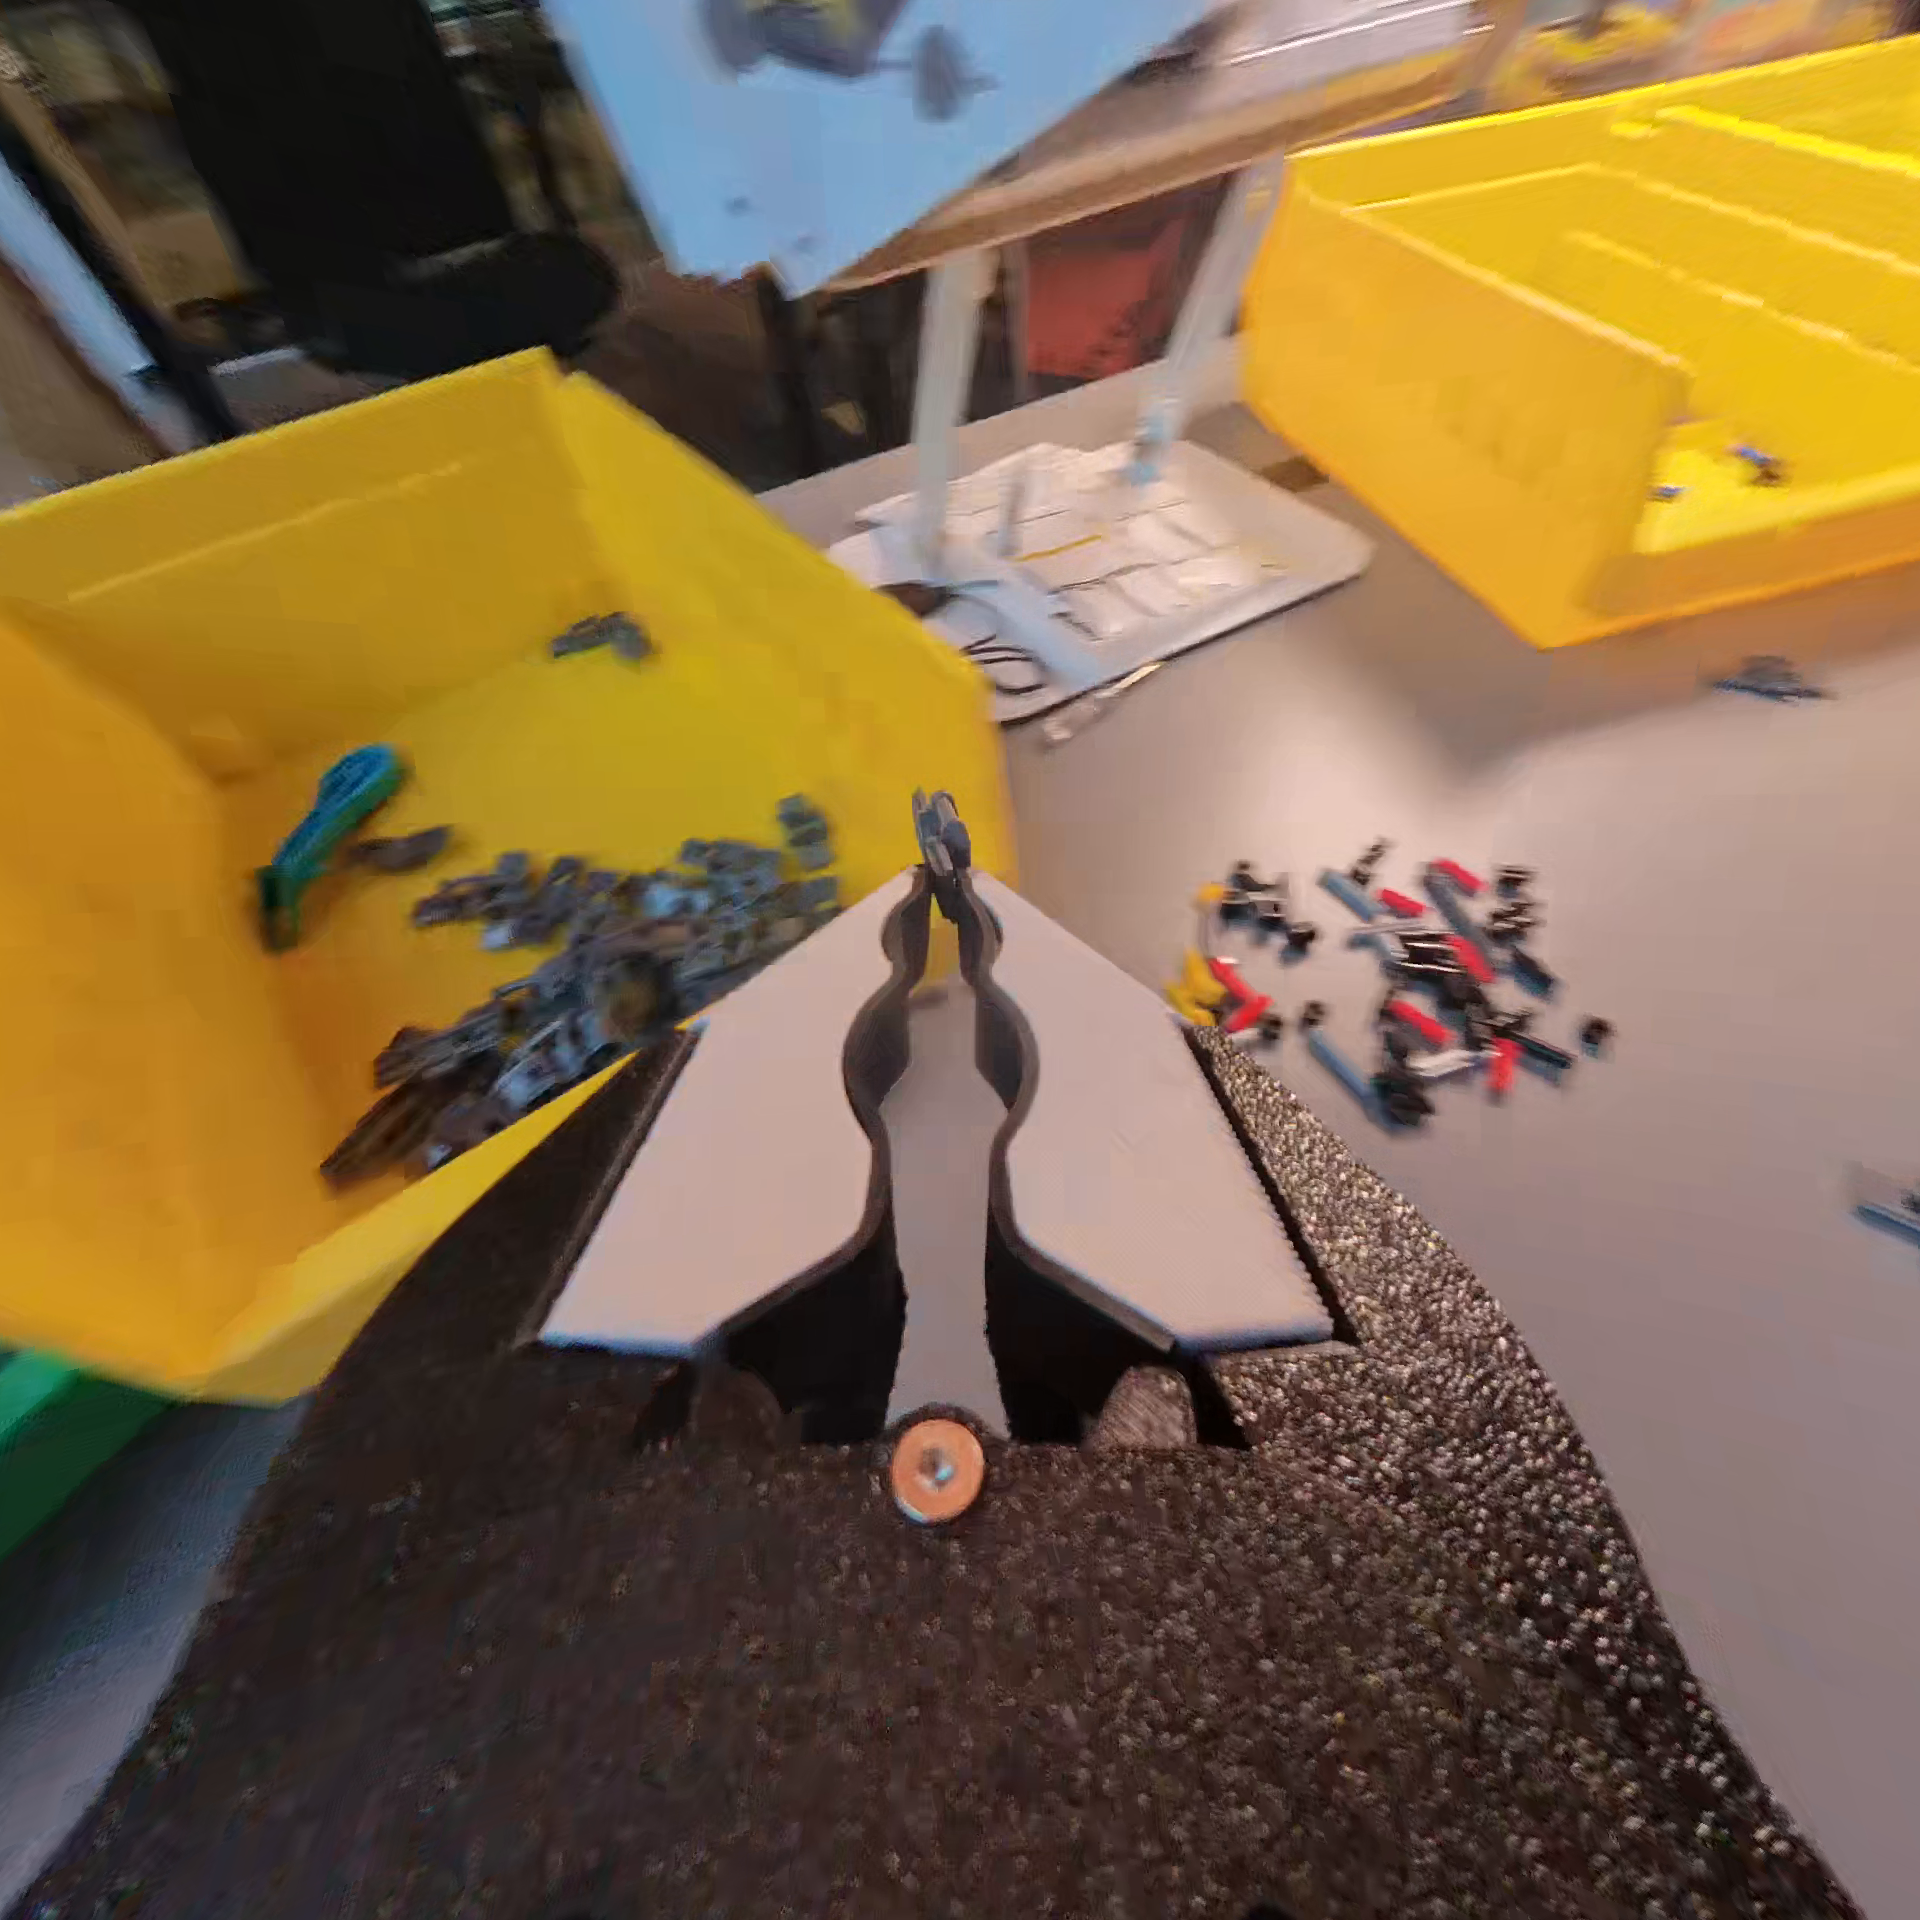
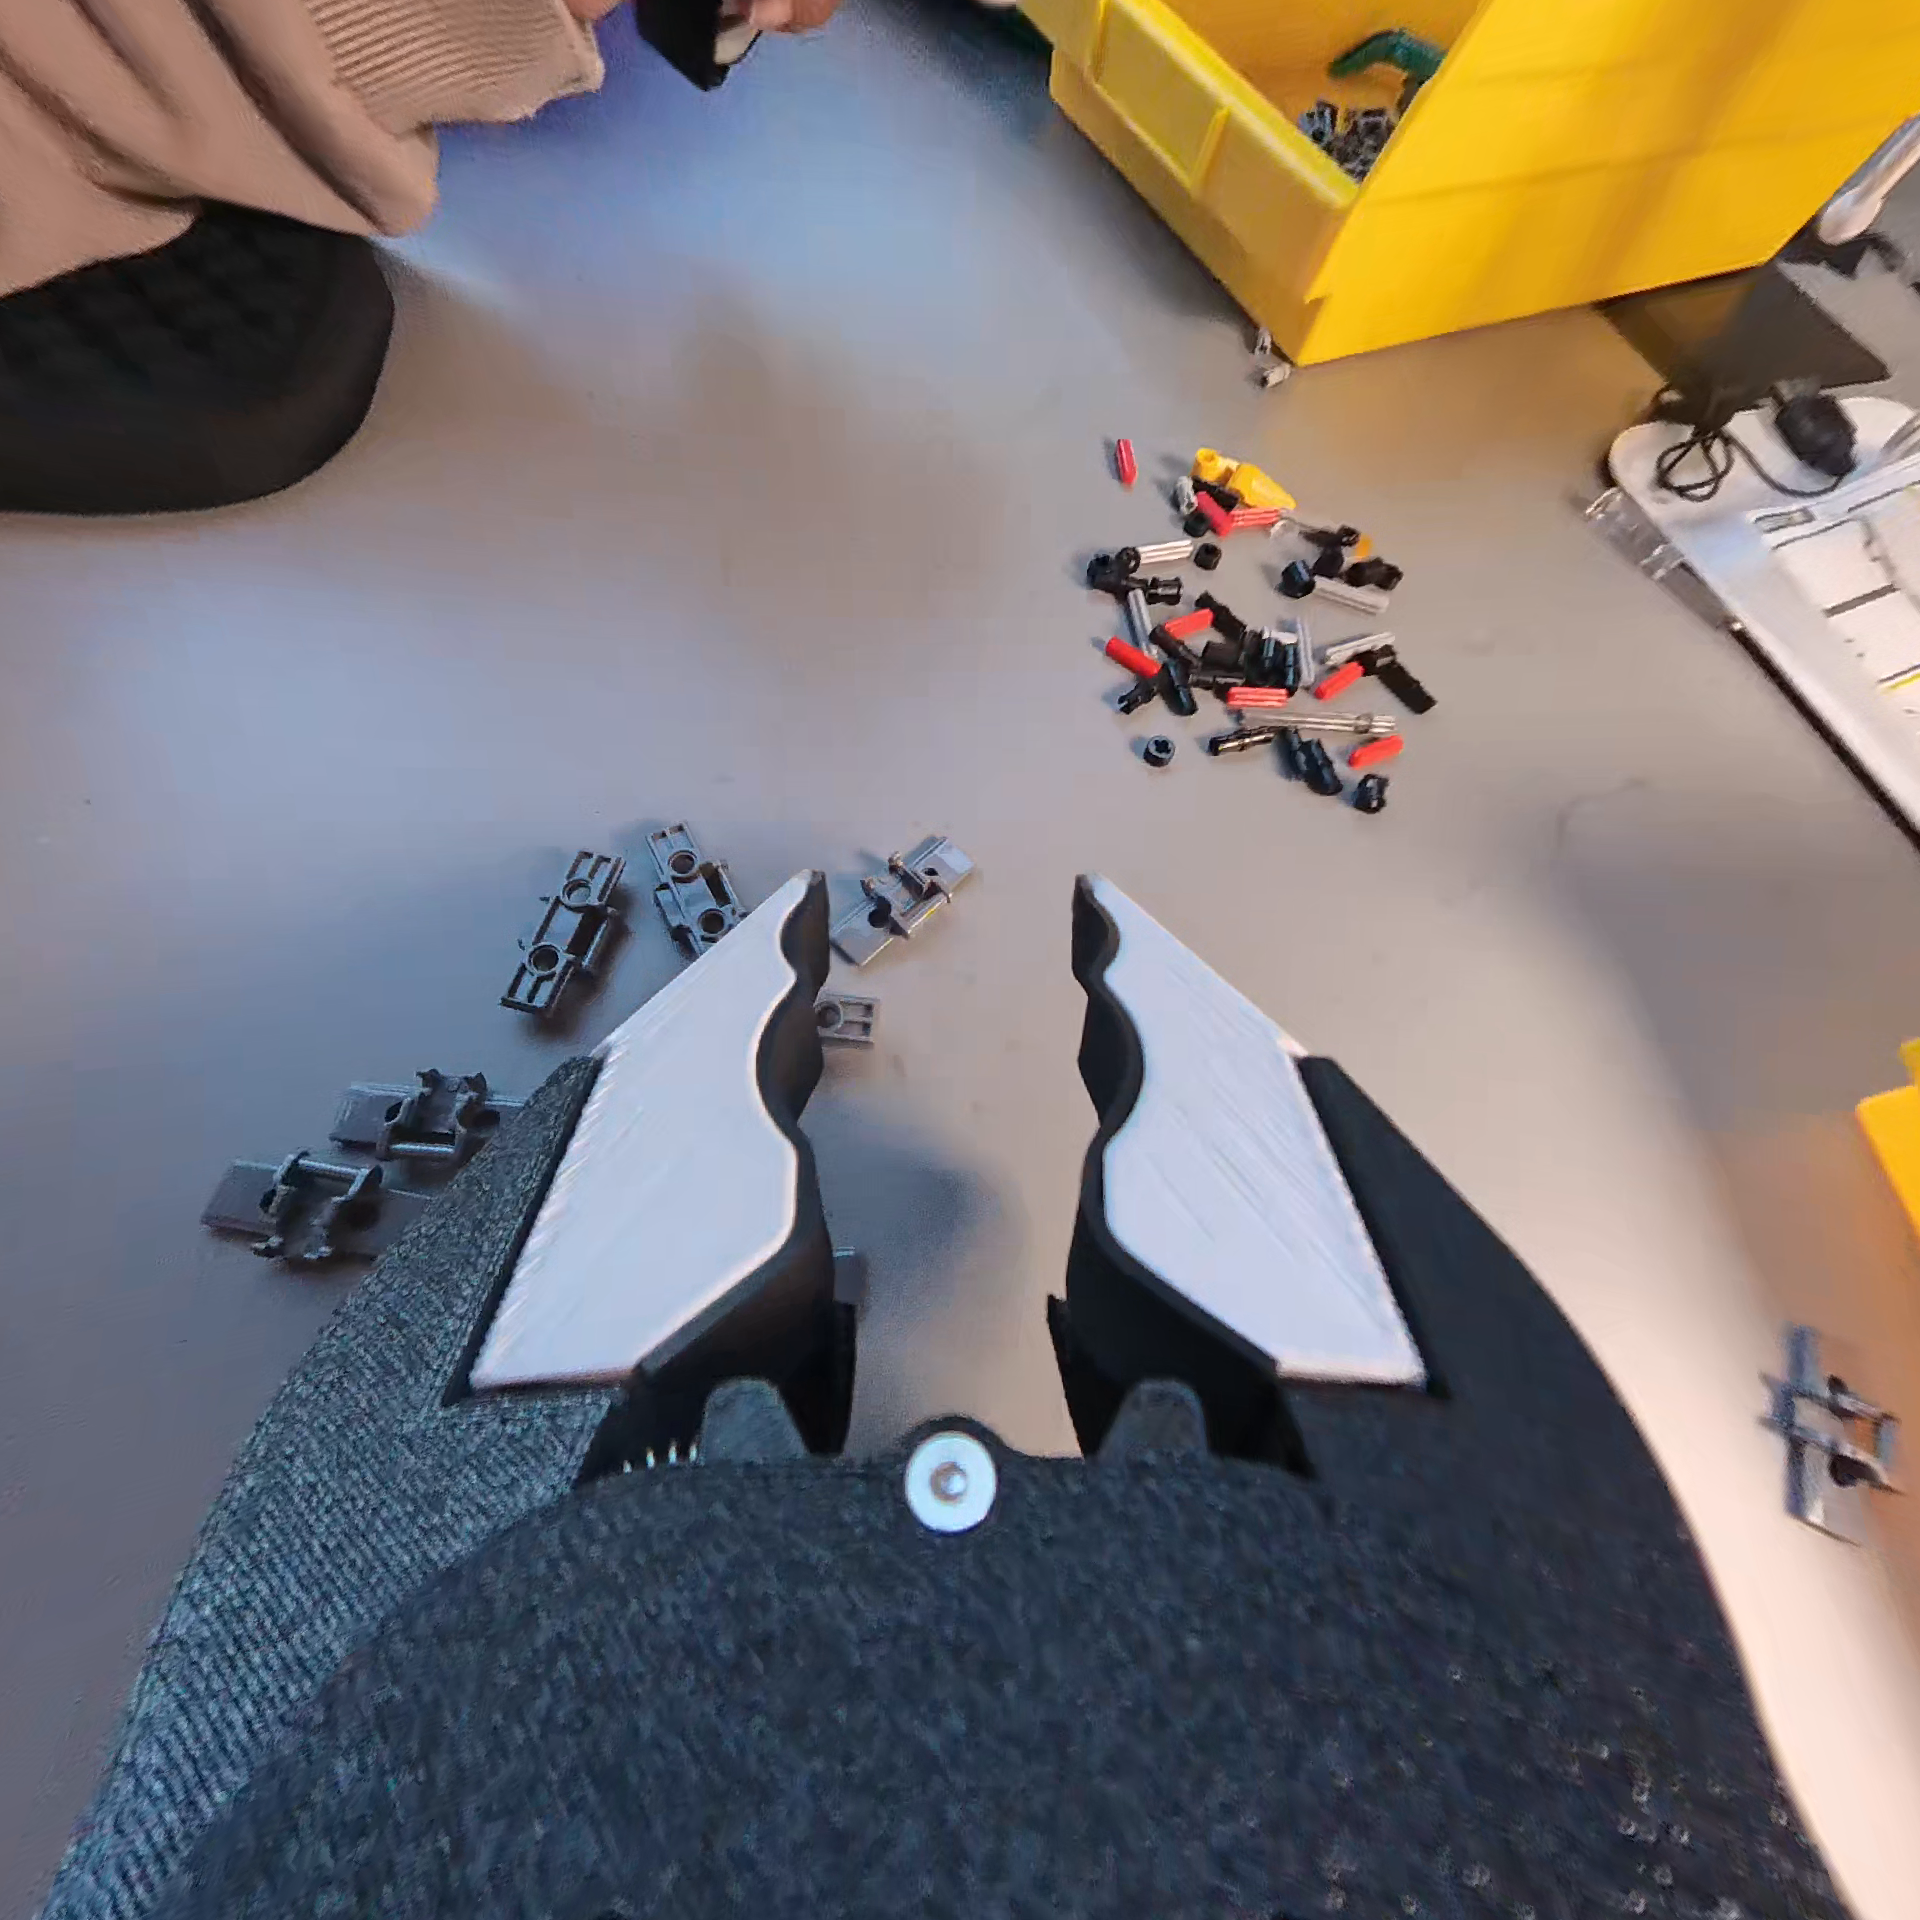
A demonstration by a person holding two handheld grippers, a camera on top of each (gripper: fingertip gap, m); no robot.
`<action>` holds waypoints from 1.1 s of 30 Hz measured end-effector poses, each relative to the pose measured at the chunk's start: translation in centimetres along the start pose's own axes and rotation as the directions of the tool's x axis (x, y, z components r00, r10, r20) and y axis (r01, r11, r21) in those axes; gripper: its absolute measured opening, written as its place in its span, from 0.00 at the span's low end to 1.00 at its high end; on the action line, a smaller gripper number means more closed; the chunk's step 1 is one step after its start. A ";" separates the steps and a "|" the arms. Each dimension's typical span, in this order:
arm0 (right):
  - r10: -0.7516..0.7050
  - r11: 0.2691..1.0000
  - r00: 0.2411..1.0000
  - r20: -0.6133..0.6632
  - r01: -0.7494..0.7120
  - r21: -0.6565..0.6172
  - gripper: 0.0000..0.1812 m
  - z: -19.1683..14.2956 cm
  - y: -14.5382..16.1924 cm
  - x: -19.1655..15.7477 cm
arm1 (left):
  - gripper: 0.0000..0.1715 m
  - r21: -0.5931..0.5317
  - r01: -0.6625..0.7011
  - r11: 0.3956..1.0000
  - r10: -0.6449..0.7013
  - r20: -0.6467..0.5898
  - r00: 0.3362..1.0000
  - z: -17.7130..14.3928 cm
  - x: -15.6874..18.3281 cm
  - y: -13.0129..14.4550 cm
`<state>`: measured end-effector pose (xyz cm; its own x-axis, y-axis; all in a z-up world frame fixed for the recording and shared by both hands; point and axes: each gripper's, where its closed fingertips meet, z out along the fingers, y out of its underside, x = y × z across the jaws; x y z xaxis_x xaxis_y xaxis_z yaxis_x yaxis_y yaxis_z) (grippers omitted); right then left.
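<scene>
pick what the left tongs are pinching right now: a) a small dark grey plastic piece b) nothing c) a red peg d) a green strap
a: the left tongs are shut on a small dark grey piece at their tips, beside the yellow bin.

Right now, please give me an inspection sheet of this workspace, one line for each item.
Surface: grey table, bare in the middle.
Job's things: dark grey track links beside the right tongs; more in the yellow bin.
Clutter: pile of small red and black pins; second yellow bin.
Grippers: left tongs shut on a grey link; right tongs open, empty.
Cables: black cable on a white stand base.
Surroundings: a person's beige sleeve.
</scene>
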<state>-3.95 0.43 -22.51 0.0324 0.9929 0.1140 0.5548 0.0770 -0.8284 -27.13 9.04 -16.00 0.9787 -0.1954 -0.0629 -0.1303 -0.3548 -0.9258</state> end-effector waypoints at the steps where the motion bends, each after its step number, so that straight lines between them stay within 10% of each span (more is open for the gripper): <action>1: 0.007 1.000 1.000 0.005 -0.007 -0.010 0.25 0.1 0.2 -0.1 | 0.02 -0.024 0.033 0.999 -0.031 0.061 0.998 0.1 -1.9 0.8; 8: 0.051 0.975 0.998 -0.046 -0.060 -0.213 0.24 2.1 2.0 -0.2 | 0.19 0.040 0.148 0.988 -0.152 0.154 0.976 -0.6 -5.7 0.4; 14: 0.052 0.962 0.999 -0.011 -0.053 -0.268 0.10 2.6 1.8 -1.1 | 0.19 0.078 0.076 0.994 -0.064 -0.145 0.987 -0.9 1.7 -1.5; 19: -0.137 0.983 0.990 -0.040 0.131 -0.128 0.10 2.2 0.1 -0.9 | 0.22 -0.048 0.050 0.998 -0.069 -0.709 0.701 -3.2 14.1 0.0; 25: -0.492 0.849 0.836 -0.243 0.523 0.079 0.10 -0.4 -5.2 -1.6 | 0.22 -0.153 0.000 0.988 -0.139 -0.897 0.420 -6.1 21.4 1.0; 33: -0.569 0.745 0.720 -0.398 0.656 0.120 0.11 -2.4 -7.5 -1.6 | 0.01 -0.096 -0.014 0.995 -0.081 -0.908 0.412 -7.0 22.6 -0.2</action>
<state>-6.15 -1.97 -15.17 0.0383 0.6350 0.7715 0.3349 0.7193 -0.6087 -6.13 -1.73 -14.64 0.2695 -0.8815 0.3878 -0.1589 -0.4379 -0.8849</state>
